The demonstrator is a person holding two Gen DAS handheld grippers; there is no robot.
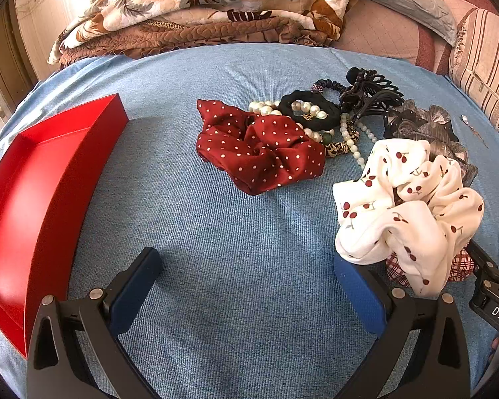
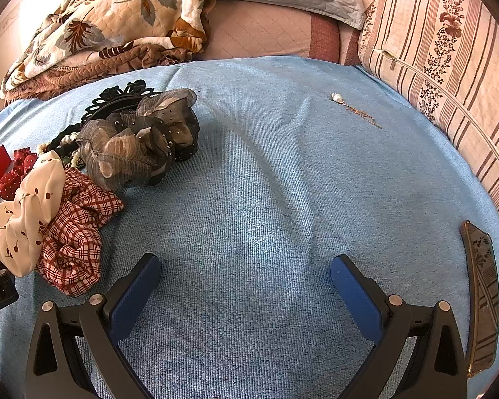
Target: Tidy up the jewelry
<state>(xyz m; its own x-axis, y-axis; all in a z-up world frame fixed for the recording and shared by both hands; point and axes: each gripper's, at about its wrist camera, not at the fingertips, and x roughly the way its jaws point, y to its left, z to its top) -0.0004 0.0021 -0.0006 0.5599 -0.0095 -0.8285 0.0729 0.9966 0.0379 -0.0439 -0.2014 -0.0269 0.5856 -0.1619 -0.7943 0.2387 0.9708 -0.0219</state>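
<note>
The left hand-held gripper (image 1: 246, 286) hangs spread and empty over the bed (image 1: 216, 232), as does the right (image 2: 246, 286). Pinch the cherry scrunchie (image 1: 406, 212) at 3 o'clock by one fold, then carry it to the red tray (image 1: 33, 199) at 9

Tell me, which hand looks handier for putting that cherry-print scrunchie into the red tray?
Probably the left: its open fingers sit beside the cherry scrunchie, with the red tray on its own side. The right gripper faces bare cloth.
</note>
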